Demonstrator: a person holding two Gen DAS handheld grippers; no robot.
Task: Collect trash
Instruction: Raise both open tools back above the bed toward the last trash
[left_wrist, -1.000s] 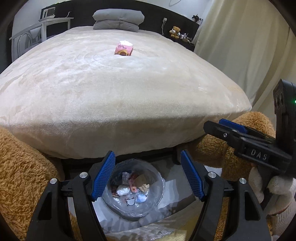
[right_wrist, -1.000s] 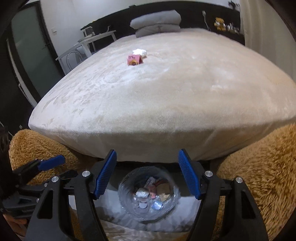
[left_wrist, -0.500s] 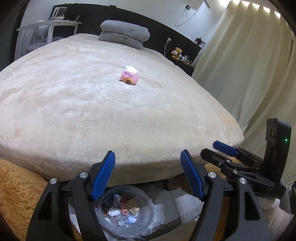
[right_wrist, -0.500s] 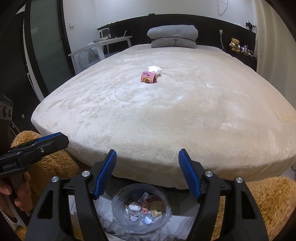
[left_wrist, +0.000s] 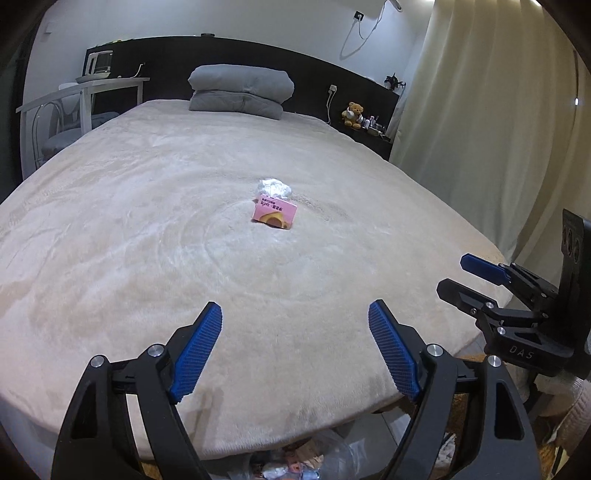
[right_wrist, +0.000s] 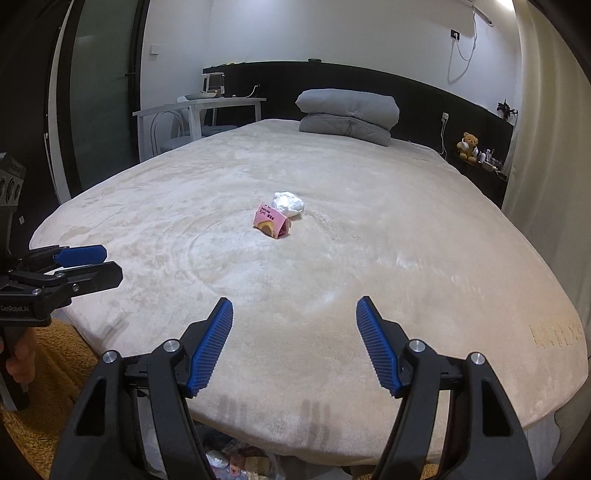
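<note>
A pink wrapper (left_wrist: 274, 214) (right_wrist: 270, 222) lies in the middle of the beige bed (left_wrist: 110, 236) (right_wrist: 406, 236), with a crumpled white tissue (left_wrist: 275, 188) (right_wrist: 288, 203) just behind it. My left gripper (left_wrist: 295, 321) hovers over the bed's near edge, its jaws opening with nothing between them. My right gripper (right_wrist: 294, 317) is open and empty too, well short of the trash. Each gripper shows at the side of the other's view. A clear bin with trash (left_wrist: 295, 469) (right_wrist: 236, 463) peeks out below the bed edge.
Grey folded pillows (left_wrist: 240, 90) (right_wrist: 347, 114) lie at the headboard. A white desk and chair (left_wrist: 74, 107) (right_wrist: 192, 118) stand at the left. A curtain (left_wrist: 498, 129) hangs on the right, and a small teddy bear (left_wrist: 352, 114) (right_wrist: 468, 146) sits on a shelf. A brown furry rug (right_wrist: 48, 387) covers the floor.
Both grippers have risen from over the trash bin and tilted up over the bed; the bin has slid to the bottom edge. The left jaws stand wider.
</note>
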